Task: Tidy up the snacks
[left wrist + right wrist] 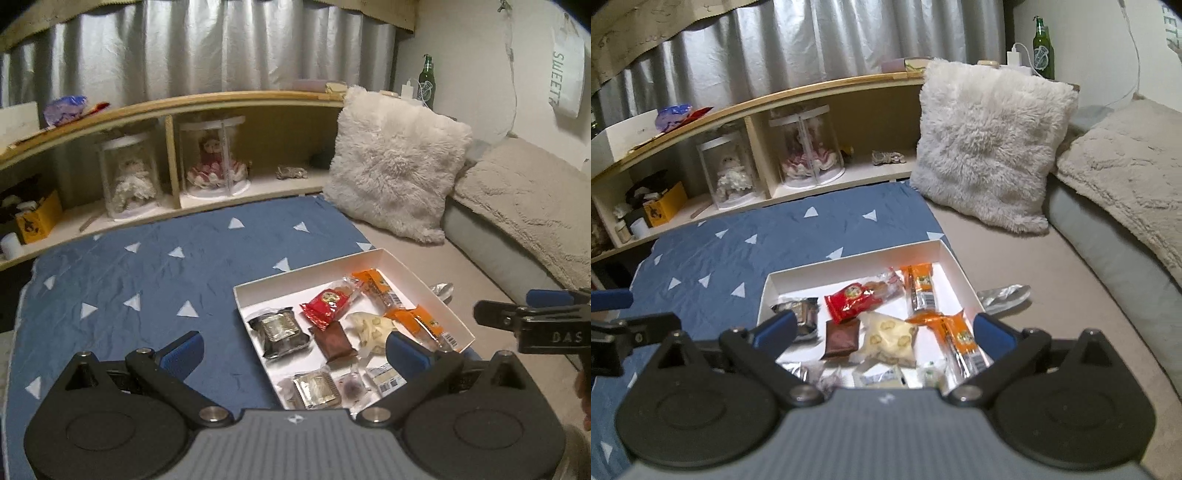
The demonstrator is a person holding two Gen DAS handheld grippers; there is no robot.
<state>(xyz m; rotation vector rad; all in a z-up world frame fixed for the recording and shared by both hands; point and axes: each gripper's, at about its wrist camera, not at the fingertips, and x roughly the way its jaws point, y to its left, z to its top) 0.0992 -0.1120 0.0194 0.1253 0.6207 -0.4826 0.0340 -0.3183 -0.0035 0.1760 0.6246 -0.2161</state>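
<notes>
Both grippers spread — snacks (849,301) apparently in box (849,266)

Snack packets (327,307) in a shallow box (306,270) on the bed, pillow (399,162) behind it, shelf (155,107) beyond the bedspread (147,280)

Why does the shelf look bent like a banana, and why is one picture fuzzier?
Left wrist view: the fisheye lens bows the wooden shelf; the snacks in the white box look fairly crisp. Right wrist view: same bend in the shelf, but the snacks nearest the camera are smeared. Both views are dim, with dark corners.
</notes>
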